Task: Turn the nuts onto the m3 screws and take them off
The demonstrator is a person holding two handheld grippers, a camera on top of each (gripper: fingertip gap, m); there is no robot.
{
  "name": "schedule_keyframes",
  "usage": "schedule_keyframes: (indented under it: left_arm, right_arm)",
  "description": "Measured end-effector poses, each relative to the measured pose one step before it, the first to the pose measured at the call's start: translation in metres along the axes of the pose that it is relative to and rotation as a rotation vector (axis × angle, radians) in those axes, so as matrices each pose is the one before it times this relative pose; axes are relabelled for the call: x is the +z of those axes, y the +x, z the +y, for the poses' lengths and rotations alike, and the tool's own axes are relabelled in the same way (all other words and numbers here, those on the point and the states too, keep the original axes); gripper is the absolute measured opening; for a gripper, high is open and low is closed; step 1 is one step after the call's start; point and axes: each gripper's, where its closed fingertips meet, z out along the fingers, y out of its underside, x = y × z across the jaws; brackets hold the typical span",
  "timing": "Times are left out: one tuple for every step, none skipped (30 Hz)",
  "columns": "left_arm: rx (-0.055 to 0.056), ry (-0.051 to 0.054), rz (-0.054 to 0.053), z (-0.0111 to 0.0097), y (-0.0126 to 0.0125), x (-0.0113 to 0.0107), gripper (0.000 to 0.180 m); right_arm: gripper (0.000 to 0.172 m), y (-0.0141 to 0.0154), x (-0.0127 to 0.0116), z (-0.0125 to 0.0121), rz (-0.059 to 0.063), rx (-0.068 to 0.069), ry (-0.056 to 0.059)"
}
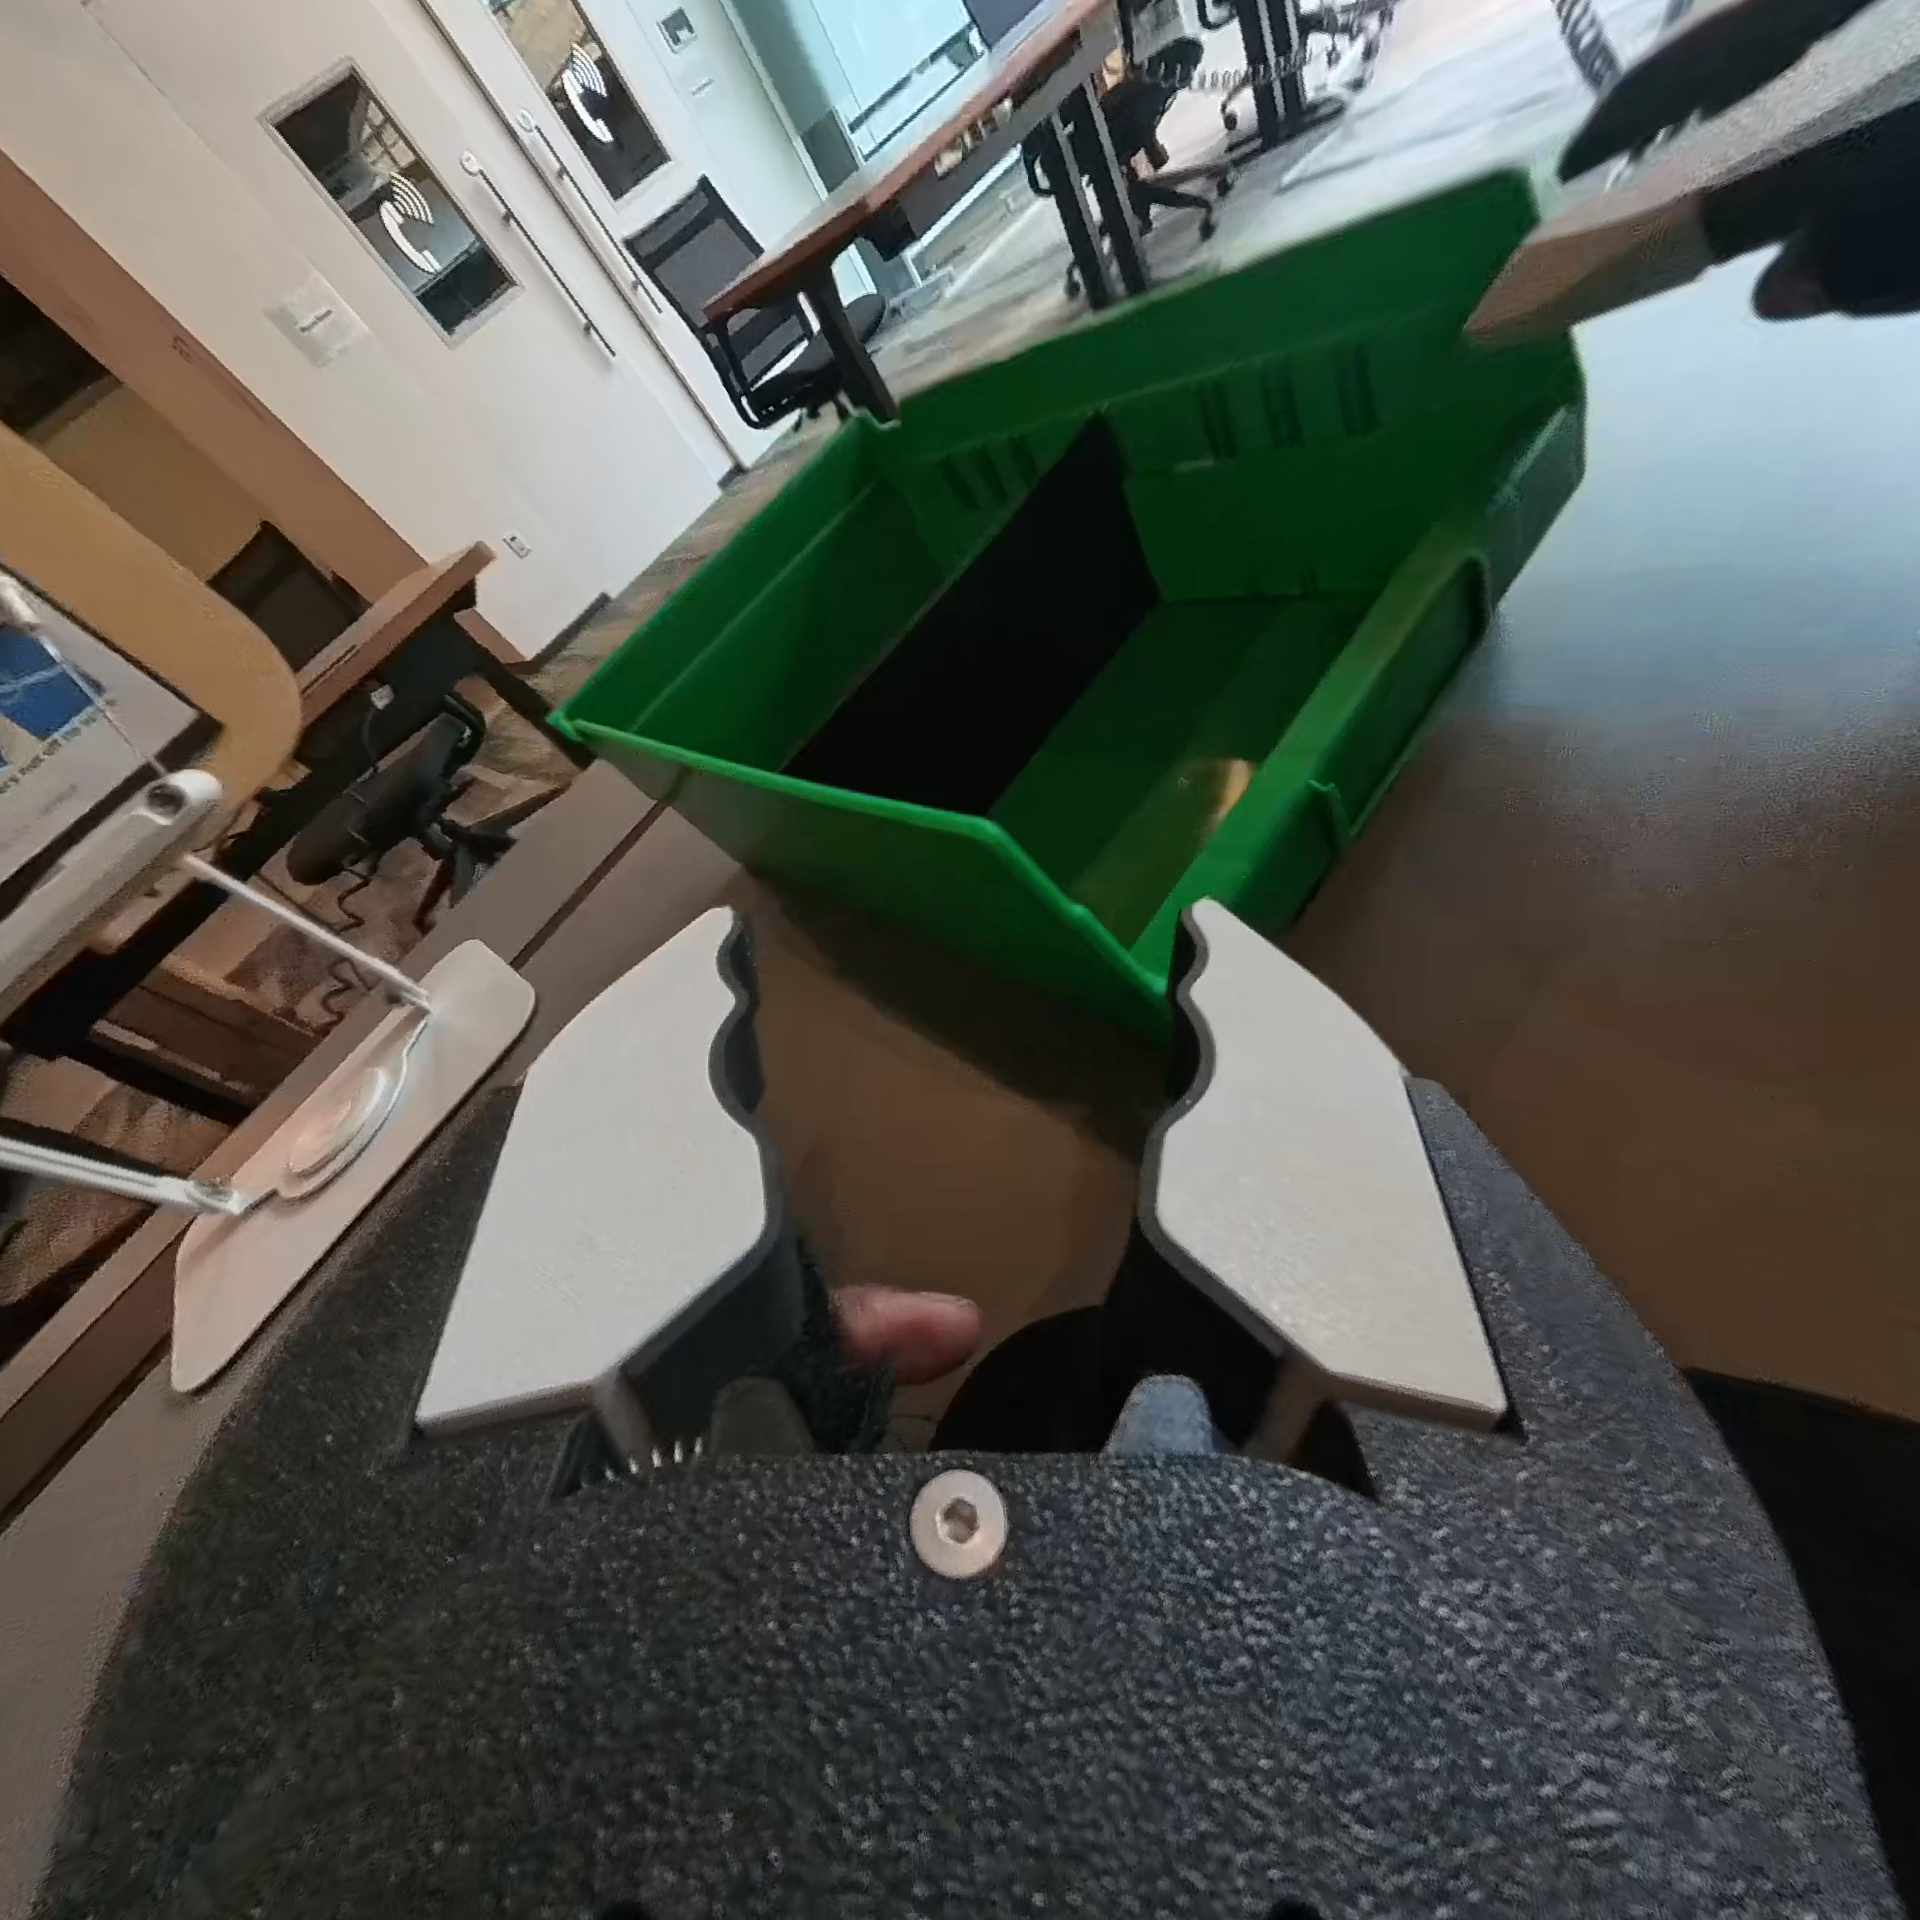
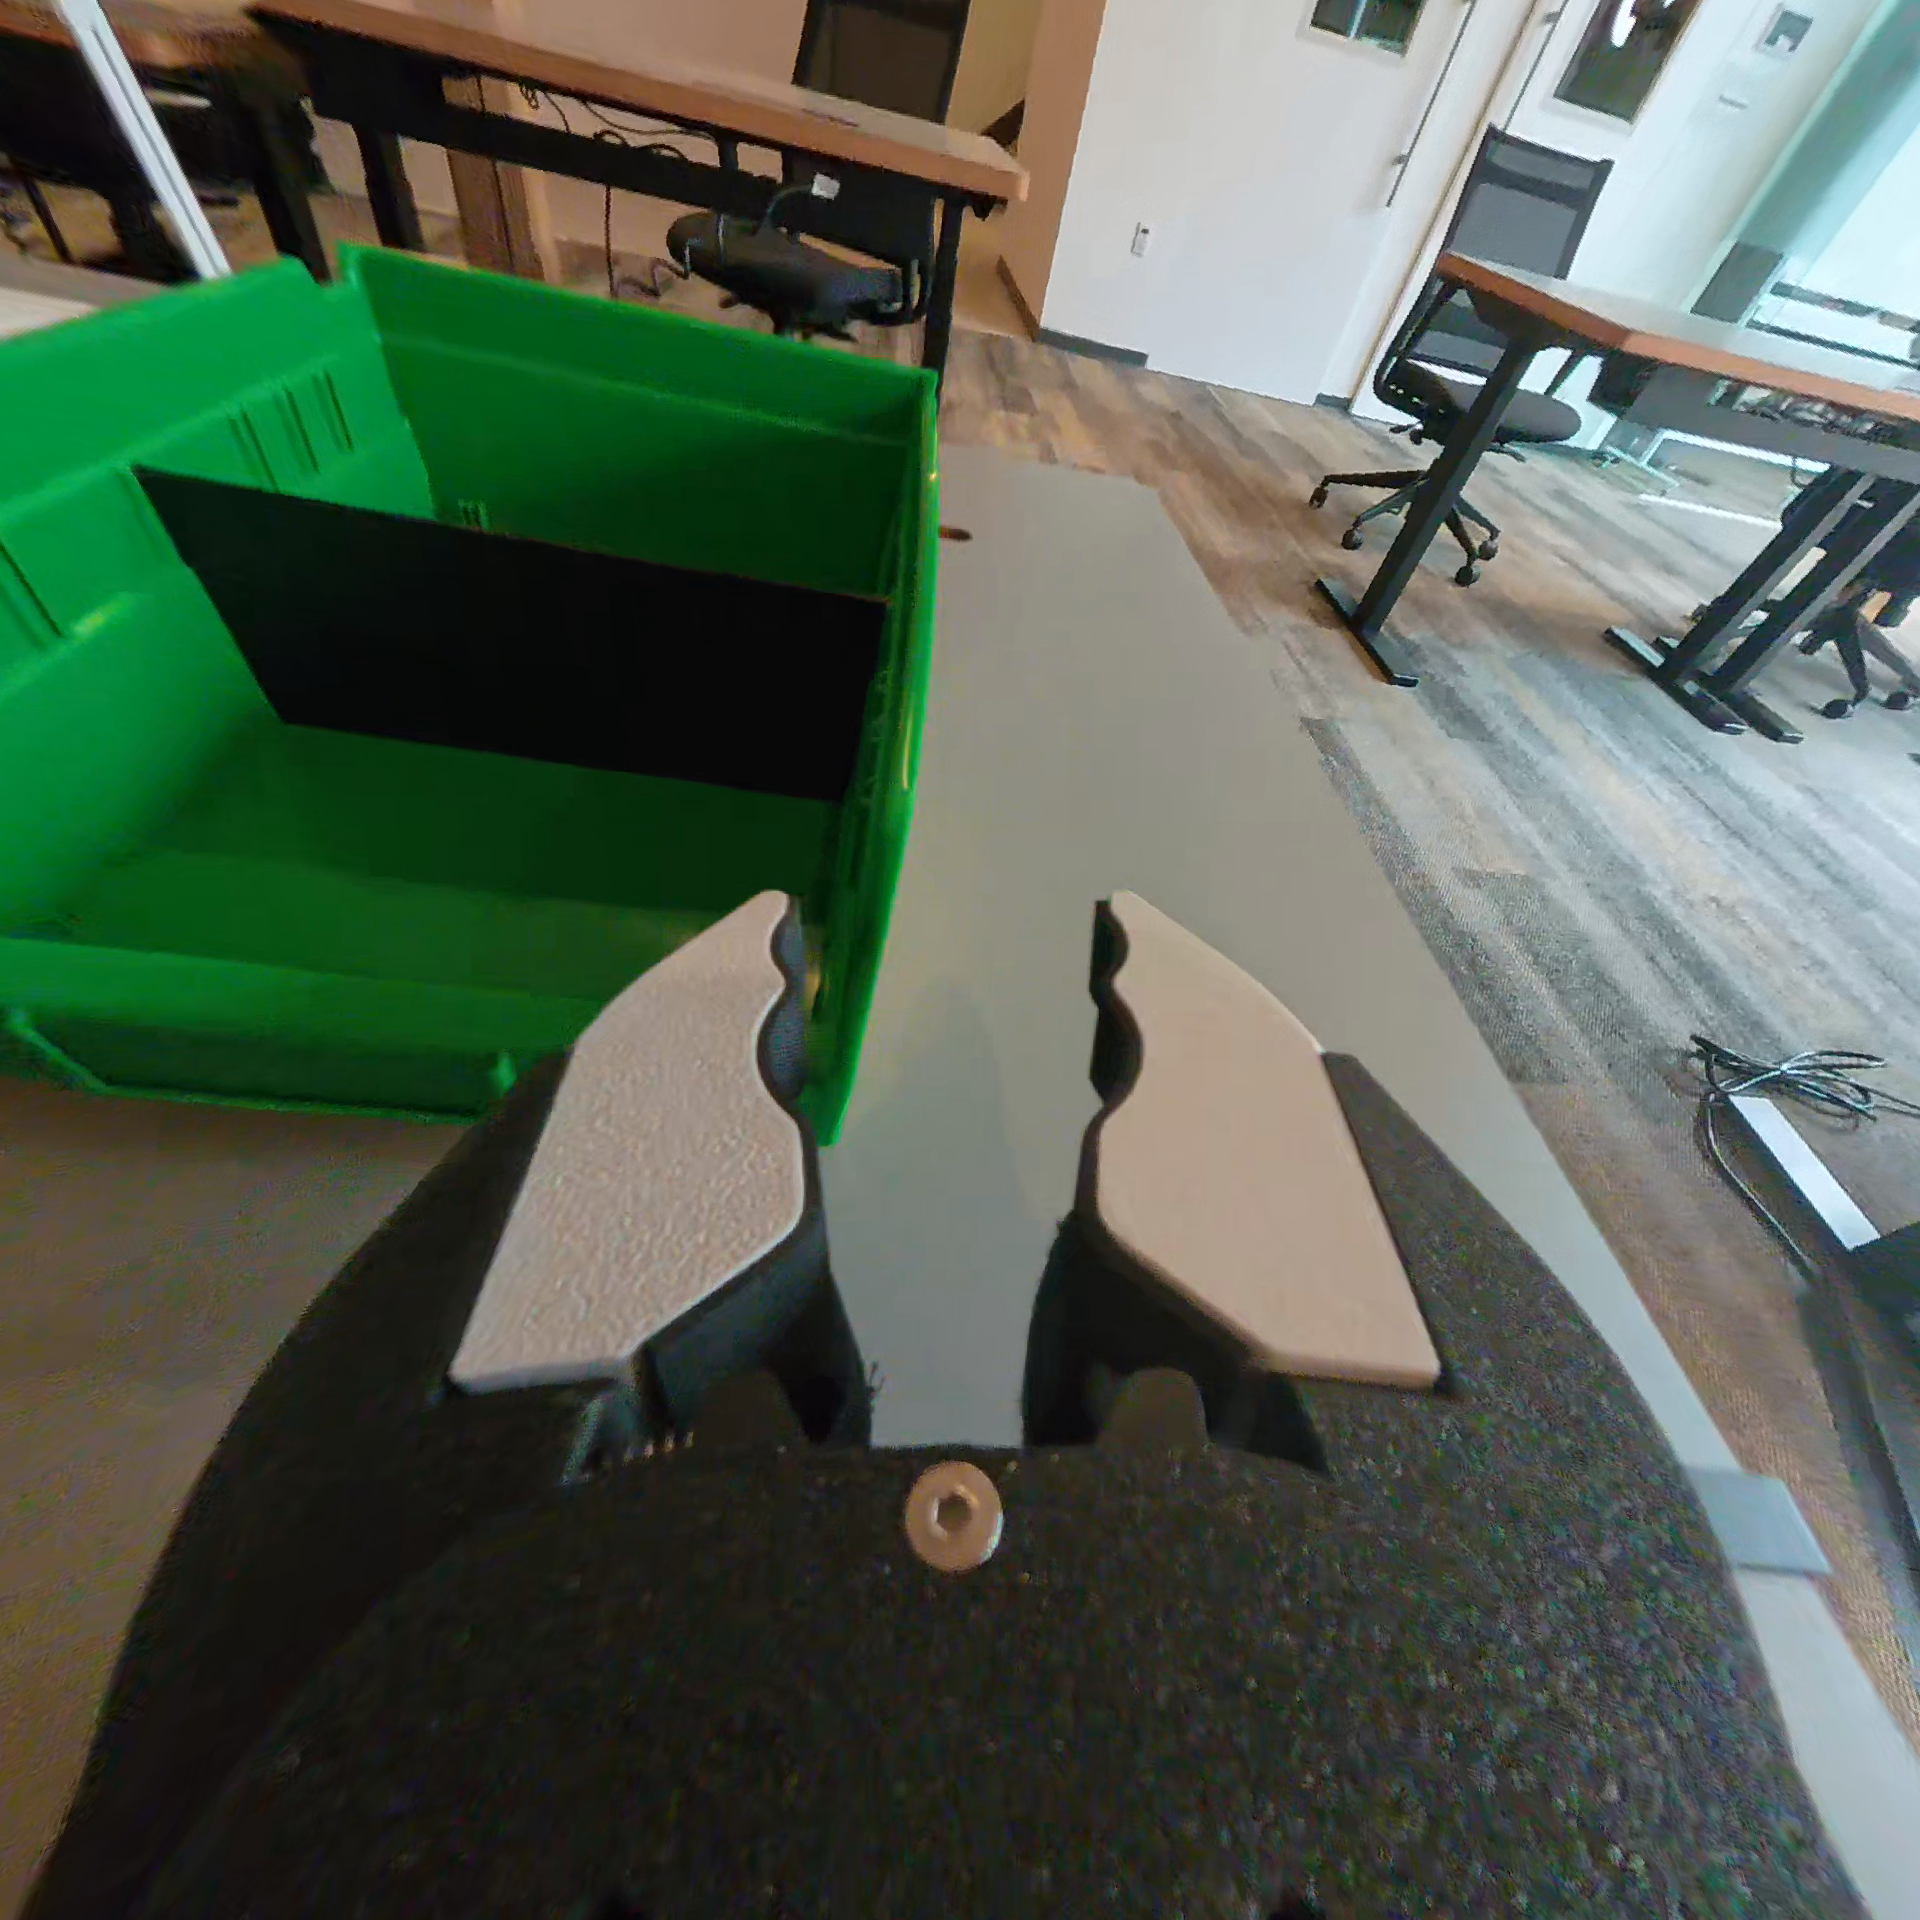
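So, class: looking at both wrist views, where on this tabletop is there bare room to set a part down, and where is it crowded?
Bare tabletop runs along the right of the green bin, out to the table's edge. Another bare patch lies in front of the bin, between the open left gripper's fingers. The black divider splits the bin; both wrist views show its near compartment bare.

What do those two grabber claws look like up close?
Both look alike. The left gripper and the right gripper each have two pale grey fingers with wavy dark inner pads, on a rough, speckled black body with one silver screw in the middle.
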Motion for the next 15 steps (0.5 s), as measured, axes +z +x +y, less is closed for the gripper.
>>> schedule_keyframes:
  left_arm:
    - [-0.0172,0.0231,0.0093,-0.00466,-0.00769,-0.00749,0.075]
    - [-0.0157,0.0227,0.0086,-0.00534,-0.00894,-0.00836,0.069]
    - [-0.0152,0.0168,0.0088,-0.00519,-0.00989,-0.00891,0.066]
    - [-0.0177,0.0082,0.0101,-0.00414,-0.01074,-0.00939,0.063]
    - [-0.0221,0.0010,0.0123,-0.00311,-0.01126,-0.00968,0.062]
    - [-0.0265,-0.0012,0.0124,-0.00238,-0.01182,-0.00989,0.061]
    - [-0.0283,-0.0028,0.0082,-0.00201,-0.01279,-0.01038,0.060]
    - [-0.0247,-0.0044,0.0017,-0.00146,-0.01383,-0.01085,0.060]
    - [-0.0212,-0.0032,-0.0086,-0.00148,-0.01506,-0.01139,0.059]
    - [-0.0174,-0.0015,-0.0180,-0.00155,-0.01649,-0.01180,0.058]
    - [-0.0126,-0.0039,-0.0210,-0.00132,-0.01688,-0.01172,0.057]
    - [-0.0100,-0.0075,-0.0215,-0.00070,-0.01705,-0.01150,0.056]
    - [-0.0105,-0.0055,-0.0263,-0.00072,-0.01764,-0.01132,0.056]
    - [-0.0105,0.0010,-0.0311,-0.00119,-0.01848,-0.01127,0.056]
    - [-0.0082,-0.0001,-0.0271,-0.00093,-0.01800,-0.01083,0.055]
  right_arm:
    - [0.055,-0.00092,-0.00583,-0.00571,-0.0032,0.0014,0.0076]
    - [0.057,-0.00297,-0.00570,-0.00717,-0.0086,-0.0010,0.0110]
    - [0.057,-0.00425,-0.00532,-0.00874,-0.0094,-0.0038,0.0140]
    - [0.056,-0.00609,-0.00456,-0.00976,-0.0128,-0.0093,0.0143]
    - [0.055,-0.00784,-0.00362,-0.01043,-0.0173,-0.0153,0.0122]
    - [0.053,-0.00915,-0.00257,-0.01157,-0.0195,-0.0190,0.0142]
    - [0.052,-0.01025,-0.00141,-0.01283,-0.0217,-0.0191,0.0192]
    - [0.051,-0.01143,-0.00025,-0.01393,-0.0248,-0.0159,0.0224]
    - [0.049,-0.01188,0.00116,-0.01480,-0.0253,-0.0106,0.0229]
    - [0.047,-0.01230,0.00241,-0.01488,-0.0255,-0.0076,0.0212]
    - [0.046,-0.01308,0.00375,-0.01453,-0.0297,-0.0077,0.0188]
    - [0.046,-0.01357,0.00498,-0.01419,-0.0332,-0.0069,0.0173]
    - [0.045,-0.01351,0.00592,-0.01401,-0.0336,-0.0029,0.0174]
    - [0.045,-0.01338,0.00698,-0.01383,-0.0349,0.0012,0.0184]
    - [0.045,-0.01372,0.00781,-0.01377,-0.0386,0.0029,0.0204]
